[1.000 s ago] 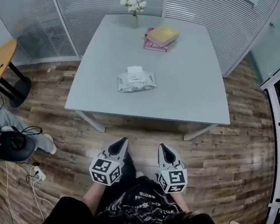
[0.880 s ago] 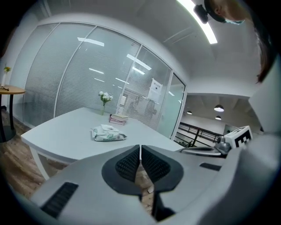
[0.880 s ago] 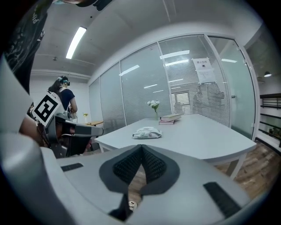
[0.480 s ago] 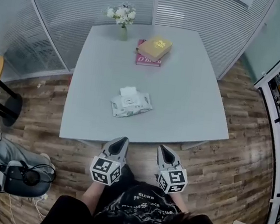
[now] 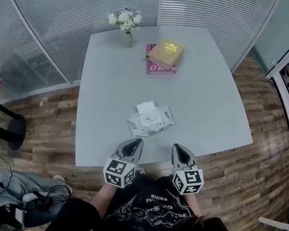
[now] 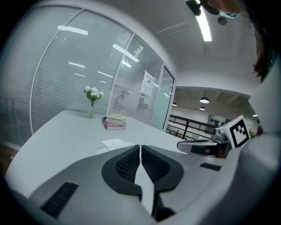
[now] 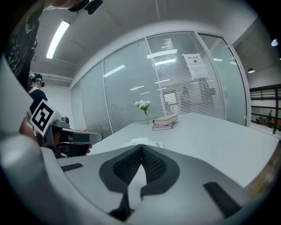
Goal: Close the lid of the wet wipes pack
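My left gripper (image 5: 134,144) and right gripper (image 5: 179,150) hovered near the crinkly, flat wet wipes pack (image 5: 150,121) on the smooth grey desk (image 5: 214,102). Both pairs of ribbed jaws were pressed together, empty.

Smooth matt pale-grey bench (image 5: 208,104). Crinkly soft plastic film on pack (image 5: 151,121), slight sheen. Glossy wood-plank floor (image 5: 263,169). Matt grey plastic shells on left gripper (image 5: 136,142) and right gripper (image 5: 178,149), with dark ribbed pads (image 6: 127,165). Glass wall (image 5: 57,18), slatted blinds.
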Demonstrator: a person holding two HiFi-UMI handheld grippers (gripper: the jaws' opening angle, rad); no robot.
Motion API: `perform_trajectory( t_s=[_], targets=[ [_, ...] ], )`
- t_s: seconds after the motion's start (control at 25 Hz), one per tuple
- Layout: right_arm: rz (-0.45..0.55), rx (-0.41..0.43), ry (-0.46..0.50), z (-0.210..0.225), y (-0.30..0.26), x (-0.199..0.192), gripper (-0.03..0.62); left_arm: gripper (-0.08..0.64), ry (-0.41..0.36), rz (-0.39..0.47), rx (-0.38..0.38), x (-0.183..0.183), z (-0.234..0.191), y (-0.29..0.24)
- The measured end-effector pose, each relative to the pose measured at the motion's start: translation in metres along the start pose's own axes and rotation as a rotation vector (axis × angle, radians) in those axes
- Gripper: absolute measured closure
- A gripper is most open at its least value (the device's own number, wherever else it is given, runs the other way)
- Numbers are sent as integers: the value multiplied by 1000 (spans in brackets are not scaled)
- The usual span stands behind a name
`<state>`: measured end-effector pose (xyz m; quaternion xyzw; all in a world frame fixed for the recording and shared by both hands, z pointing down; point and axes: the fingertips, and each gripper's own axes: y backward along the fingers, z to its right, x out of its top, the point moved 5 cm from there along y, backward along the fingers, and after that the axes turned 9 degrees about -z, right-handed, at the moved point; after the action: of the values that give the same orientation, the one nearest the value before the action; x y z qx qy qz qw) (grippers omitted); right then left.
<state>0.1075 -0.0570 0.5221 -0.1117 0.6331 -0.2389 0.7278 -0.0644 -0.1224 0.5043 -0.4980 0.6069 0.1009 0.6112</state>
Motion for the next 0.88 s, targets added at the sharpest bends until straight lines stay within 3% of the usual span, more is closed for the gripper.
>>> perform_trajectory(
  t_s=[0.28, 0.6, 0.88],
  targets=[
    [40, 39, -96, 12, -30, 19, 594, 546, 12, -28, 29, 7, -30, -24],
    [3, 66, -9, 55, -71, 73, 594, 546, 70, -70, 82, 24, -43, -59],
    [-100, 239, 84, 68, -123, 108, 594, 546, 119, -122, 175, 23, -54, -78]
  ],
)
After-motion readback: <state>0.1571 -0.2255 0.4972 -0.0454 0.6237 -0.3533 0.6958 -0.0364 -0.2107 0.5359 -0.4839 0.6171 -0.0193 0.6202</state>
